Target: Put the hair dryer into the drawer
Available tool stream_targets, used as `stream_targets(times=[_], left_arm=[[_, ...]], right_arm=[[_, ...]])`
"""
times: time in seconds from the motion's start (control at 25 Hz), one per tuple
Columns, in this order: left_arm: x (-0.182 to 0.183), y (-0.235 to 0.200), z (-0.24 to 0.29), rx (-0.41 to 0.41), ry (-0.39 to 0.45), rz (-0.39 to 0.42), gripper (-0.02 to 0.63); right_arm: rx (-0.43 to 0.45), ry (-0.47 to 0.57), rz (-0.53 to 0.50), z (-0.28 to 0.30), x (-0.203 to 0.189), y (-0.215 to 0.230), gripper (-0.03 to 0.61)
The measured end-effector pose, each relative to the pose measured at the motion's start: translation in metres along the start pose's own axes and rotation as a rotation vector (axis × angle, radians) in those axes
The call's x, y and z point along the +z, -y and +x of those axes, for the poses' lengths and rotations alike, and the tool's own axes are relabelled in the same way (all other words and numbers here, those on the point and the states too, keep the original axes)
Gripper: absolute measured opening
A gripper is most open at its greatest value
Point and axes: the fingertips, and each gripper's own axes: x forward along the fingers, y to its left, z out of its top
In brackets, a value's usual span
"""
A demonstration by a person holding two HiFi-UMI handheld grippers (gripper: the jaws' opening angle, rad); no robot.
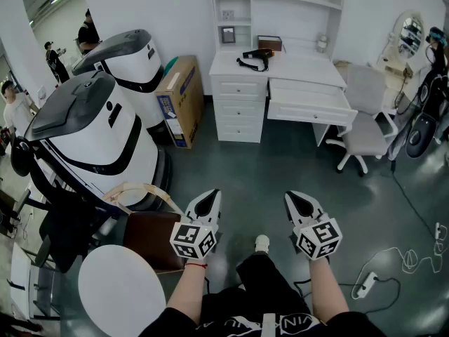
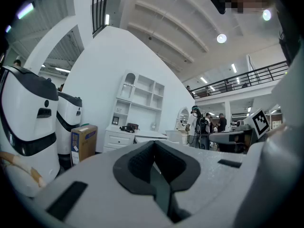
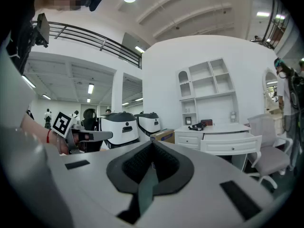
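Left hand-held gripper [image 1: 209, 199] and right hand-held gripper [image 1: 296, 201] both closed, empty, far from hair dryer [image 1: 257, 56] on desk [image 1: 309, 69]; drawer [image 1: 309, 105] stood open.

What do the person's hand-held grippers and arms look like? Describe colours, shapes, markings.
The left hand-held gripper and right hand-held gripper are white wedges with black-lined tips, each bearing a black-and-white marker cube. A red wristband circles the left wrist.
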Motion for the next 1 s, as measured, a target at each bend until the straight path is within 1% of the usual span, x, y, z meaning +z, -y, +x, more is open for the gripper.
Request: stream_targets(times=[0.16, 0.36, 0.6, 0.76, 1.0], left_arm=[[0.003, -0.013, 0.023, 0.005, -0.006, 0.001, 0.005], [-0.002, -0.037, 0.055, 0.019, -0.026, -0.008, 0.005], [0.007, -0.067, 0.106, 0.048, -0.037, -0.022, 0.005], [0.017, -0.088, 0.144, 0.068, -0.038, -0.021, 0.005], [0.033, -0.109, 0.207, 0.102, -0.028, -0.016, 0.005]], right_arm=[[0.003, -0.010, 0.000, 0.025, 0.002, 0.017, 0.003], [0.010, -0.030, 0.006, 0.061, -0.002, 0.041, 0.003], [0.006, -0.029, 0.068, 0.106, 0.006, 0.090, 0.003], [0.018, -0.035, 0.078, 0.142, 0.015, 0.119, 0.003], [0.059, -0.033, 0.069, 0.191, 0.030, 0.167, 0.003]])
